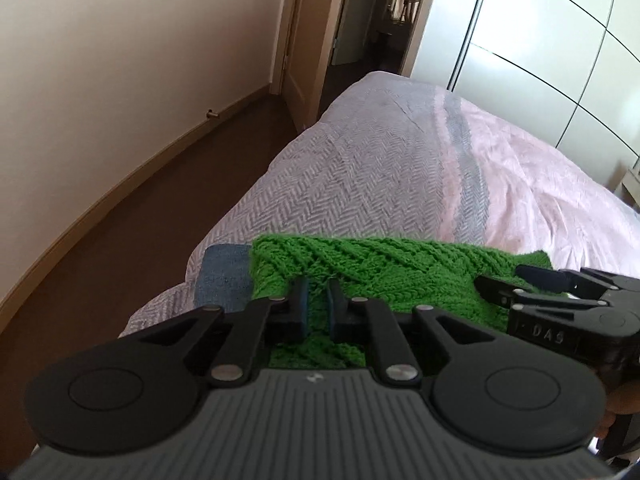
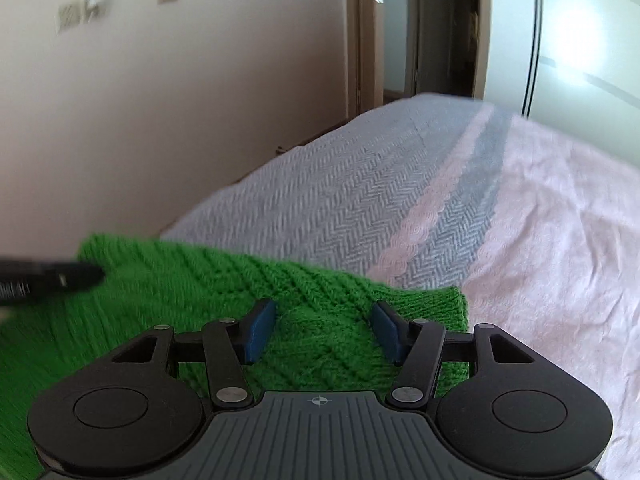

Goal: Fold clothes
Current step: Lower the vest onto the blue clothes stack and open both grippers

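A green knitted sweater (image 1: 360, 268) lies on the near end of the bed; it also shows in the right wrist view (image 2: 224, 292). My left gripper (image 1: 318, 294) is shut on a bunch of the sweater's knit near its left part. My right gripper (image 2: 324, 322) is open, its blue pads apart over the sweater's right edge, holding nothing. The right gripper shows at the right of the left wrist view (image 1: 532, 280). The left gripper shows blurred at the left of the right wrist view (image 2: 52, 276).
The bed (image 1: 380, 160) has a grey herringbone blanket and a pink sheet (image 1: 560, 200). A folded blue denim piece (image 1: 224, 276) lies left of the sweater. Brown floor (image 1: 140, 200), a wall and an open door (image 1: 308, 32) are to the left; white wardrobe doors (image 1: 540, 40) are behind.
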Motion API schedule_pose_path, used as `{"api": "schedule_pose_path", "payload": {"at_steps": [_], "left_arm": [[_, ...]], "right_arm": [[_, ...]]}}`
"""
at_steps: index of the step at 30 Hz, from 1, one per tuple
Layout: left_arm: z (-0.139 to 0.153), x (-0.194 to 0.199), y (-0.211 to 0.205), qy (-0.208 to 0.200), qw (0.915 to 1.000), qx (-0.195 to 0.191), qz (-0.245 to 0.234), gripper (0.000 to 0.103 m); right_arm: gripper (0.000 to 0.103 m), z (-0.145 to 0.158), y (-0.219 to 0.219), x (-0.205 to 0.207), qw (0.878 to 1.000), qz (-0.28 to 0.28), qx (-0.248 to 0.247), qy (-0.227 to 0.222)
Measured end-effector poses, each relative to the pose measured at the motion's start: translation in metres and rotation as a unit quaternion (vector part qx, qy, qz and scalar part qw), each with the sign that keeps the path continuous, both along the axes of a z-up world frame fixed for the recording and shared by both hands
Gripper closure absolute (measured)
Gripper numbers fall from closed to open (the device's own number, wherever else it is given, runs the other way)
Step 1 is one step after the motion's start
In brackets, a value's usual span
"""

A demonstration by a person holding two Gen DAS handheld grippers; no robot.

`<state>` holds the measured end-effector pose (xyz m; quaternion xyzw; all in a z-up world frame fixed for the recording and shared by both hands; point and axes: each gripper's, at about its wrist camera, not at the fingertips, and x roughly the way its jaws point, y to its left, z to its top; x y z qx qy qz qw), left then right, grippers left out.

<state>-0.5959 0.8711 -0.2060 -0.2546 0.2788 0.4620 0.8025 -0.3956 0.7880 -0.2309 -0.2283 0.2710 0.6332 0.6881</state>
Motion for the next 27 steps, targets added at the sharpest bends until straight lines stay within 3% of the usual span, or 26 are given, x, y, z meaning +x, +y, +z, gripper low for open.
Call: {"api": "schedule_pose_path", "payload": {"at_steps": [5, 9, 13, 17, 20, 22, 27], "left_arm": [[0.014, -0.013, -0.001, -0.034, 0.9994, -0.007, -0.004, 0.095], [0.038, -0.024, -0.036, -0.028, 0.9991, 0.023, -0.023, 0.096], [0.043, -0.037, -0.077, -0.033, 0.9987, 0.021, -0.034, 0.097], [0.024, -0.044, -0.101, 0.002, 0.9996, 0.019, -0.02, 0.099], [0.011, -0.047, -0.097, -0.006, 0.9999, 0.013, -0.003, 0.1], [0.013, -0.045, -0.094, -0.002, 0.9999, 0.011, -0.001, 0.1], [0.033, -0.042, -0.111, 0.004, 0.9998, 0.013, 0.013, 0.1]], "right_arm": [[0.045, 0.016, -0.009, 0.01, 1.0, -0.009, 0.004, 0.02], [0.045, 0.033, -0.045, 0.021, 0.998, -0.029, 0.018, 0.052], [0.045, 0.045, -0.088, 0.019, 0.996, -0.039, 0.017, 0.077], [0.045, 0.033, -0.108, 0.001, 0.998, -0.022, 0.001, 0.061], [0.045, 0.017, -0.109, -0.014, 0.999, -0.001, -0.025, 0.031], [0.045, 0.016, -0.102, -0.013, 0.999, 0.002, -0.026, 0.02], [0.045, 0.035, -0.112, -0.011, 0.999, -0.008, -0.013, 0.046]]}}
